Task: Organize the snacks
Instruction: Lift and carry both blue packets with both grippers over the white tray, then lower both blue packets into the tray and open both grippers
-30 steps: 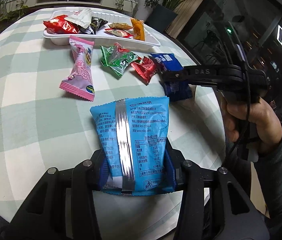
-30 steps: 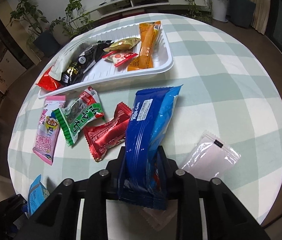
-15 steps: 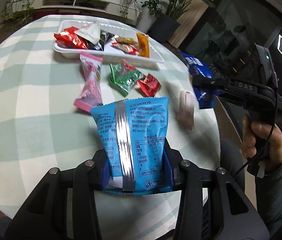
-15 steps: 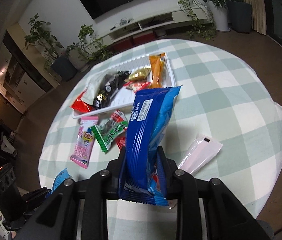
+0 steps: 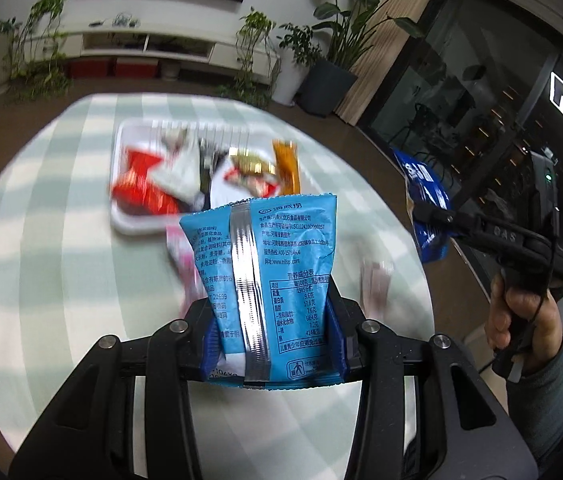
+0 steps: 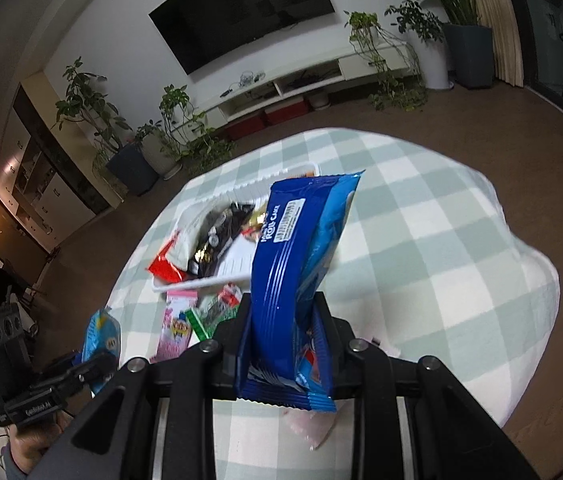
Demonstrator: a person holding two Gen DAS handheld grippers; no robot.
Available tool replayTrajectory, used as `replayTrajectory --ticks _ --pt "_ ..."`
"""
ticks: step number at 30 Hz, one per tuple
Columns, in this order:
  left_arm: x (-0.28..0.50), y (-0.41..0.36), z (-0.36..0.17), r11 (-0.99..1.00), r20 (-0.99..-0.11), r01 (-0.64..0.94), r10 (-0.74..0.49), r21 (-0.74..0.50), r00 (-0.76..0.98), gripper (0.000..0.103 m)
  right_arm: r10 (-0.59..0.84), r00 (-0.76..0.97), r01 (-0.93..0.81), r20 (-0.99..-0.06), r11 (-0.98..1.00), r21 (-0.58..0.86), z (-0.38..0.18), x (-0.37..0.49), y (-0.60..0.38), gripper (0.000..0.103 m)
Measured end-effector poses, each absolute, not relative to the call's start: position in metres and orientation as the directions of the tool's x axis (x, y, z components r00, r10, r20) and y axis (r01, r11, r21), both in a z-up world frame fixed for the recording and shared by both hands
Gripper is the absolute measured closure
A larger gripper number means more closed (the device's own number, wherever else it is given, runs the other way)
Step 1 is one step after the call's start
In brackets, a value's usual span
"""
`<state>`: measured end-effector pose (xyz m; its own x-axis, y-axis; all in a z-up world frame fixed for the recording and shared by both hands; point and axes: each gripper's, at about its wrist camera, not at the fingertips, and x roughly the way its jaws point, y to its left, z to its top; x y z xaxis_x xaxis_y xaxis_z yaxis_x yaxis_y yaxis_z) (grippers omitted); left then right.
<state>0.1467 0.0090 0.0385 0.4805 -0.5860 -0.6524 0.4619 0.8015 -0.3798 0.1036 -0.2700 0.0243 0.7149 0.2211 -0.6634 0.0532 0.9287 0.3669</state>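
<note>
My left gripper [image 5: 269,344] is shut on a light blue snack packet [image 5: 269,280], held high above the table, its printed back toward the camera. My right gripper [image 6: 285,356] is shut on a dark blue snack packet [image 6: 297,264], also lifted well above the table. The right gripper with its dark blue packet [image 5: 425,204] shows at the right of the left wrist view. The left gripper with its light blue packet [image 6: 99,340] shows at lower left of the right wrist view. A white tray [image 5: 121,216] holds several snacks; it also shows in the right wrist view [image 6: 201,284].
On the round table with a green checked cloth [image 6: 421,240], a pink packet [image 6: 173,332] and a green packet [image 6: 205,316] lie in front of the tray. A pale clear packet [image 5: 375,284] lies at the table's right. Potted plants and a TV cabinet stand beyond.
Both grippers have risen high above the table with their packets still held. The table and tray now look smaller and farther away.
</note>
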Motion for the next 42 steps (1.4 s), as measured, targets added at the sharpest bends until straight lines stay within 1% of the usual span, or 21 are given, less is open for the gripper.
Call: replayTrajectory --ticks 4,7,10,12,15,18,21,26,34,42 --pt "0.190 -0.007 0.062 0.804 -0.636 0.464 -0.584 -0.372 0.504 0.063 0.217 0.748 0.010 -0.627 0.941 0.338 0.051 0.126 -0.269 0.074" --pt "0.222 -0.025 0.078 0.814 -0.636 0.470 -0.569 -0.342 0.521 0.063 0.225 0.785 -0.045 -0.578 0.950 0.309 0.077 0.147 -0.263 0.074" --pt "0.254 -0.039 0.084 0.824 -0.642 0.461 -0.554 -0.330 0.531 0.063 0.237 0.803 -0.087 -0.547 0.954 0.287 0.094 0.170 -0.257 0.074" --pt "0.270 -0.050 0.081 0.833 -0.656 0.454 -0.537 -0.315 0.530 0.063 0.245 0.804 -0.109 -0.542 0.956 0.272 0.097 0.186 -0.253 0.074" --pt "0.293 -0.066 0.064 0.846 -0.693 0.445 -0.509 -0.294 0.511 0.063 0.251 0.777 -0.132 -0.577 0.962 0.240 0.087 0.216 -0.245 0.074" --pt "0.310 -0.075 0.038 0.858 -0.723 0.424 -0.487 -0.290 0.490 0.063 0.238 0.728 -0.136 -0.643 0.969 0.205 0.064 0.246 -0.239 0.074" --pt "0.320 -0.083 0.017 0.867 -0.743 0.416 -0.466 -0.274 0.481 0.063 0.228 0.672 -0.138 -0.705 0.973 0.183 0.038 0.274 -0.234 0.074" --pt "0.329 -0.089 -0.009 0.879 -0.761 0.406 -0.439 -0.251 0.478 0.063 0.231 0.606 -0.152 -0.761 0.973 0.175 0.003 0.298 -0.230 0.074" --pt "0.337 -0.099 -0.032 0.894 -0.788 0.402 -0.389 -0.198 0.478 0.061 0.202 0.546 -0.137 -0.813 0.979 0.151 -0.030 0.311 -0.222 0.074" --pt "0.345 -0.107 -0.046 0.893 -0.802 0.411 -0.379 -0.184 0.462 0.059 0.173 0.521 -0.116 -0.836 0.985 0.131 -0.046 0.319 -0.225 0.073"
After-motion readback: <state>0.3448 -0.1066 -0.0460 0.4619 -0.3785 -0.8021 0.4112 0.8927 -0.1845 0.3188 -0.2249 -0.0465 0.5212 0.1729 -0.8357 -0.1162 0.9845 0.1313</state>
